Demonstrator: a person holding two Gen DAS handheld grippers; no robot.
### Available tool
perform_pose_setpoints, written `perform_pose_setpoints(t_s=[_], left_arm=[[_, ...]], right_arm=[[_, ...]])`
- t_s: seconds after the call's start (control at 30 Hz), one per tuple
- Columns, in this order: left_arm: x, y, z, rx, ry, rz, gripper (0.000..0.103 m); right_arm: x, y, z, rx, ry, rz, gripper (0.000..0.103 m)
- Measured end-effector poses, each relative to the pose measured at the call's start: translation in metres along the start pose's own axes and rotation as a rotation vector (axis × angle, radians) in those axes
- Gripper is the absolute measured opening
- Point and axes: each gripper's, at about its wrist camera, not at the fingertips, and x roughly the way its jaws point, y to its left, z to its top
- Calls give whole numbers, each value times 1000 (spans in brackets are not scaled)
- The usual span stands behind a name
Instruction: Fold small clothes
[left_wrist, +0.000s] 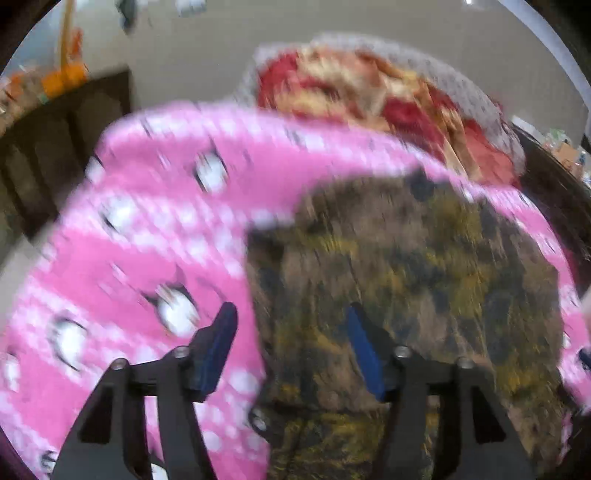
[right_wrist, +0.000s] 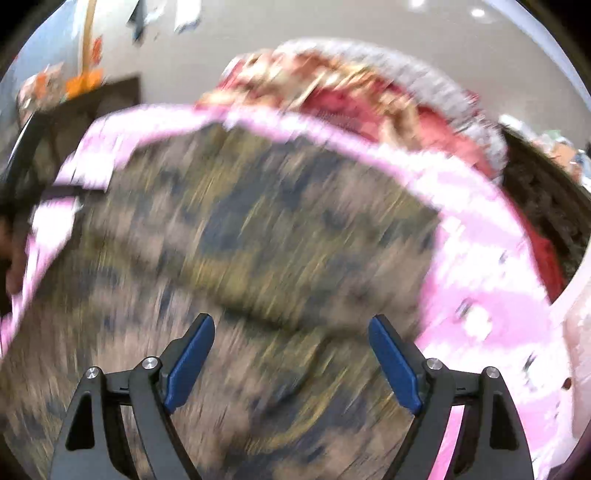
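Camo cloth (right_wrist: 229, 236) lies flat on the pink blanket (left_wrist: 140, 229), right under both grippers. Left gripper (left_wrist: 291, 332) and right gripper (right_wrist: 291, 339) both have jaws apart w/ nothing held. Left sits at the cloth's left edge, prob the nearer grab; pics are blurry tho.

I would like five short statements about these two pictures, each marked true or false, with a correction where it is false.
1. The left gripper has its jaws apart. True.
2. The right gripper is shut on the camouflage garment. False: its jaws are apart and hold nothing.
3. The camouflage garment lies on the pink cloth. True.
4. The pink cloth is plain. False: it carries white dots and cartoon faces.
5. A red and cream cloth lies beyond the pink one. True.
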Motion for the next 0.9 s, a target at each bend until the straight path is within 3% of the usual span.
perform_pose_setpoints(t_s=[0.1, 0.17, 0.2, 0.27, 0.37, 0.43, 0.47, 0.57, 0.6, 0.73, 0.83, 0.9], left_arm=[[0, -16, 15, 15, -39, -60, 69], [15, -28, 18, 50, 1, -93, 69], [24, -32, 17, 57, 25, -83, 69], [37, -36, 12, 68, 47, -89, 69], [50, -41, 3, 92, 69, -79, 70], [57, -41, -5, 88, 73, -65, 78], [59, -41, -8, 84, 76, -66, 85], [65, -43, -15, 86, 99, -71, 101], [67, -45, -15, 95, 111, -74, 103], [71, -45, -15, 97, 133, -77, 103], [73, -47, -14, 100, 137, -71, 103], [73, -47, -14, 102, 141, -72, 103]], right_arm=[[24, -12, 34, 31, 16, 77, 89], [48, -10, 42, 12, 50, 164, 83], [56, -9, 43, 8, 69, 211, 74], [81, -13, 37, 12, 160, 288, 73], [92, -34, 21, 28, 172, 227, 64], [87, -55, 12, 83, 146, 248, 64], [86, -66, 6, 91, 151, 177, 64], [84, -83, -4, 172, 134, 247, 64], [84, -83, -1, 157, 146, 243, 66], [89, -56, 2, 41, 178, 260, 101], [89, -37, 2, -62, 205, 193, 102], [90, -37, 8, -63, 237, 187, 102]])
